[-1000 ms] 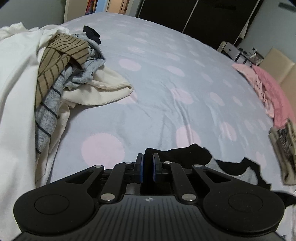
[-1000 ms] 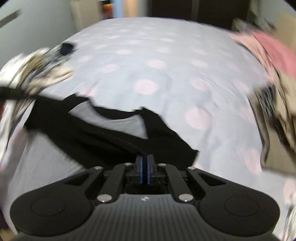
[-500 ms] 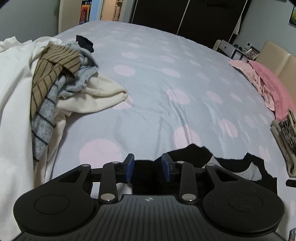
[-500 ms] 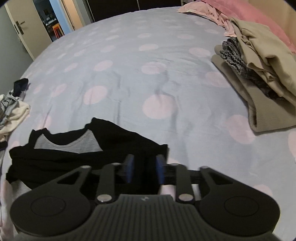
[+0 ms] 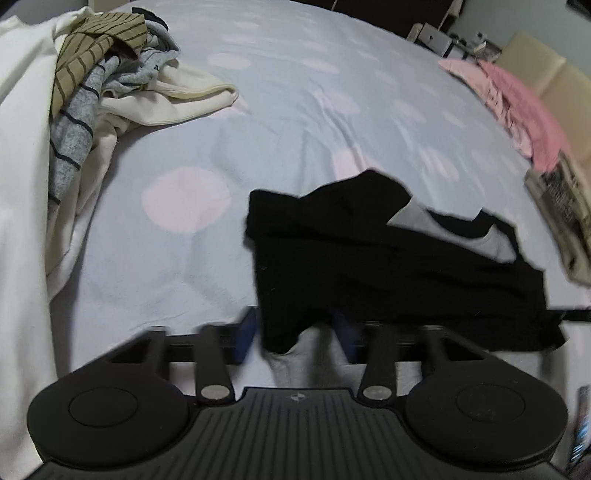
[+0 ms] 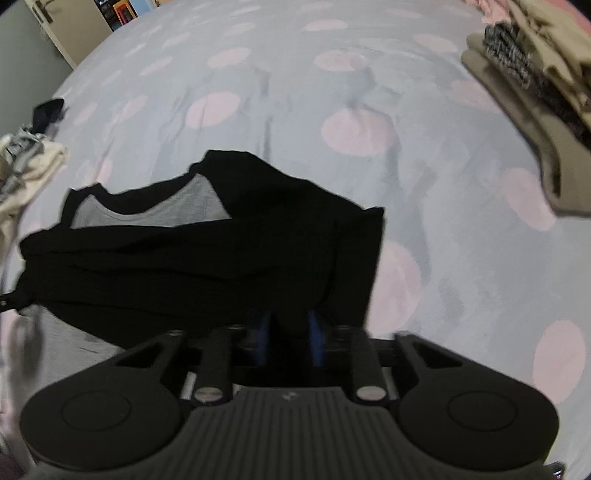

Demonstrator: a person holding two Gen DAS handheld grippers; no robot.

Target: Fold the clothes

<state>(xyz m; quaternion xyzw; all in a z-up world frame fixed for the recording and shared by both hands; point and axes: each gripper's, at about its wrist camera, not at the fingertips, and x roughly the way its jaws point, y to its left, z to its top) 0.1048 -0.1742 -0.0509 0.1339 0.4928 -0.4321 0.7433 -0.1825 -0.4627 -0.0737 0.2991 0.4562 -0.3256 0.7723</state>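
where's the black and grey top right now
The black and grey top lies low on the dotted blue bedsheet, right of the unfolded pile, its near edge between both grippers' jaws.

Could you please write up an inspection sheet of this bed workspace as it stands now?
Surface: bedsheet, pale blue with pink dots, creased.
Job's things: black garment with grey lining, lying partly folded.
Clutter: unfolded clothes pile; folded stack; pink fabric.
Grippers: left claw closing, garment corner between its jaws; right claw closing, black fabric between its jaws.
Cables: nothing seen.
Surroundings: door, dark wardrobe.
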